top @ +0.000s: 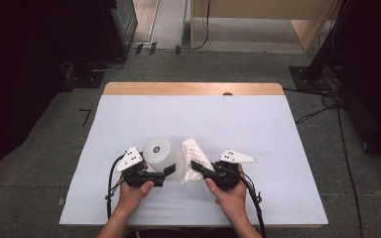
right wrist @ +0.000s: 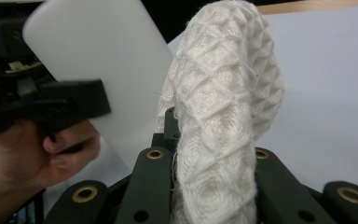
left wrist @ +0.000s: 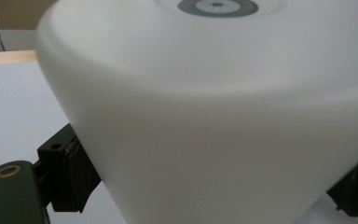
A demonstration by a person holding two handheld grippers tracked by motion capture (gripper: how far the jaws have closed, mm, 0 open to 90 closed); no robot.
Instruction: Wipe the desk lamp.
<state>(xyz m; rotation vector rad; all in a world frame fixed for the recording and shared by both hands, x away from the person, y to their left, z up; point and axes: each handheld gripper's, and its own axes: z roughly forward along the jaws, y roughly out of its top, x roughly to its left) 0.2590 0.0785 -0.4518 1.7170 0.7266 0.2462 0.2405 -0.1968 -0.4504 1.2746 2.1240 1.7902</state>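
Over the white-covered tabletop [top: 129, 124], the left gripper [top: 164, 171] has its jaws clamped on the sides of a white plastic cup [top: 161, 153], held upside down and tilted. Just beside it, the right gripper [top: 197, 167] has its jaws closed tight on a white waffle-weave cloth [top: 192, 156], which rises between them, touching the cup.

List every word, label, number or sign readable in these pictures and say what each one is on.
None can be read.
The white cup bears no lettering; the grey ring mark on its base carries no characters.
The white waffle-weave cloth has no tag or print.
The black mark on the floor is an angle shape, not a letter.
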